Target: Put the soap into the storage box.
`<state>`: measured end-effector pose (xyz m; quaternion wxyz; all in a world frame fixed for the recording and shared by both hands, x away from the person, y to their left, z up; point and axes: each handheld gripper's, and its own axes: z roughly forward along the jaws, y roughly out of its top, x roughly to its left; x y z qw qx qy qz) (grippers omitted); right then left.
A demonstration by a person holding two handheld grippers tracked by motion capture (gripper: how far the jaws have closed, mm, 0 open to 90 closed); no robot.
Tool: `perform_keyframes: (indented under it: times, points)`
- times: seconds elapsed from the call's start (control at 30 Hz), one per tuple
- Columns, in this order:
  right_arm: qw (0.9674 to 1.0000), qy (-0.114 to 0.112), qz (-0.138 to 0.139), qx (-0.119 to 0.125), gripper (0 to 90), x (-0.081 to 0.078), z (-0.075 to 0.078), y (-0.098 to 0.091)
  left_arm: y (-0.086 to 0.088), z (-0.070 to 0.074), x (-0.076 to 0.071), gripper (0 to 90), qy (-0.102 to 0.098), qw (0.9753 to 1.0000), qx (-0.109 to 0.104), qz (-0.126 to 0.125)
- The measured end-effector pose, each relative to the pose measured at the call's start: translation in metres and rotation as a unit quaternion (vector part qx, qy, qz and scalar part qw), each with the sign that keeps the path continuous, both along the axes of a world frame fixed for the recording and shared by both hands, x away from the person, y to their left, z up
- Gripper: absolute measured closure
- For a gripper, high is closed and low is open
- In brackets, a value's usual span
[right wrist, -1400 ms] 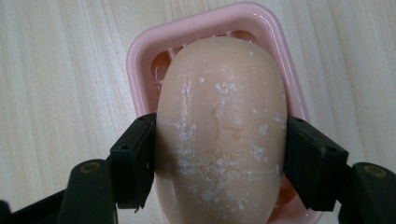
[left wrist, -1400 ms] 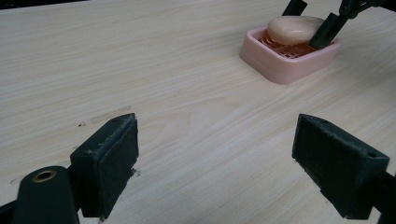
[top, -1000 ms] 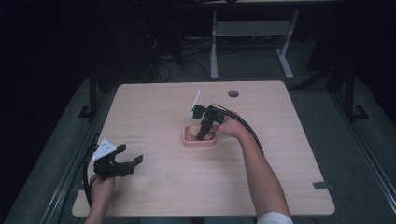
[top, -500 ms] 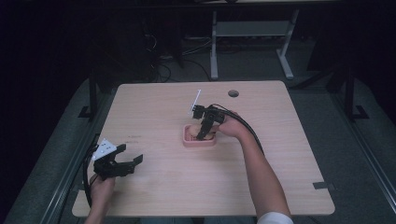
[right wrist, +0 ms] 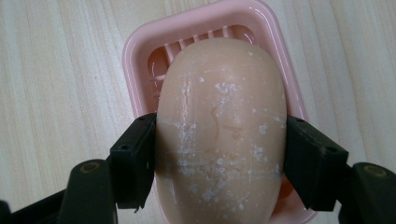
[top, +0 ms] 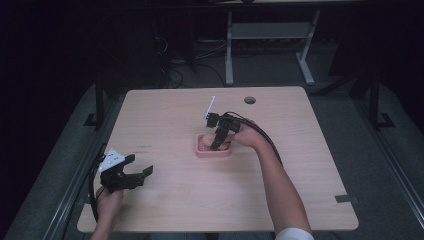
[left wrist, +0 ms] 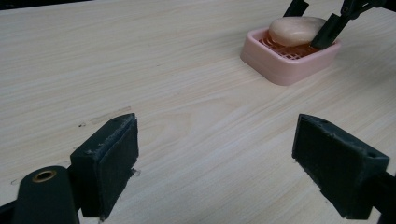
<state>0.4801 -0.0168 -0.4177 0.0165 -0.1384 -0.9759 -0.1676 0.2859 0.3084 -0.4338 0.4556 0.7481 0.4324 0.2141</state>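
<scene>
- beige and waxy, the bar of soap [right wrist: 222,135] sits squarely between the jaws of the right gripper [right wrist: 219,161], one black pad pressed to each long flank, so the claw is clamped on it.
- the bar is a rounded oval with a blunt far end at 12 o'clock in the right gripper view; its skin is smooth but flecked with white dried residue and fine scratches.
- under it lies the pink soap dish [right wrist: 140,51], a glossy plastic rectangle with rounded corners and a slatted floor showing at 11 o'clock of the bar; whether the bar touches the slats cannot be told.
- in the high view the dish [top: 213,152] is near the middle of the pale wood-grain table [top: 300,200], with the right gripper [top: 220,141] reaching down into it from 1 o'clock.
- the left gripper [top: 141,169] rests near the table's 8 o'clock edge, well apart from the dish; its jaws stand wide apart with nothing between them.
- its pads [left wrist: 109,161] are matte black blocks with roughened, worn faces; beyond them, at 1 o'clock in the left gripper view, stands the dish [left wrist: 285,63] with the soap [left wrist: 294,29] on top.
</scene>
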Motion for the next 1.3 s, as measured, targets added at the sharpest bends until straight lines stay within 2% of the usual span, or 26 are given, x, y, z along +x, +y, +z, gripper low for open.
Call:
perform_keyframes:
  times: [0.13, 0.43, 0.93, 1.1, 1.3]
  points:
    - [1.0, -0.001, -0.001, -0.003, 31.1, -0.001, -0.001, 0.0, 0.0, 0.0, 0.0, 14.2, 0.0, 1.0, -0.002, 0.001]
    - [0.9999, -0.005, -0.005, 0.014, 26.5, -0.005, 0.006, -0.002, -0.001, 0.0, 0.0, 14.2, 0.0, 1.0, -0.001, 0.0]
    - [0.998, -0.027, -0.039, 0.043, 25.6, -0.021, 0.024, -0.039, -0.002, 0.0, 0.0, 14.3, -0.001, 1.0, 0.001, -0.003]
    - [0.9981, -0.024, -0.043, 0.037, 25.2, -0.024, 0.027, -0.048, -0.003, 0.0, 0.0, 14.2, -0.001, 1.0, 0.001, -0.002]
    - [0.9973, -0.03, -0.049, 0.045, 25.2, -0.03, 0.03, -0.058, -0.003, -0.001, 0.0, 14.3, -0.002, 1.0, -0.001, -0.003]
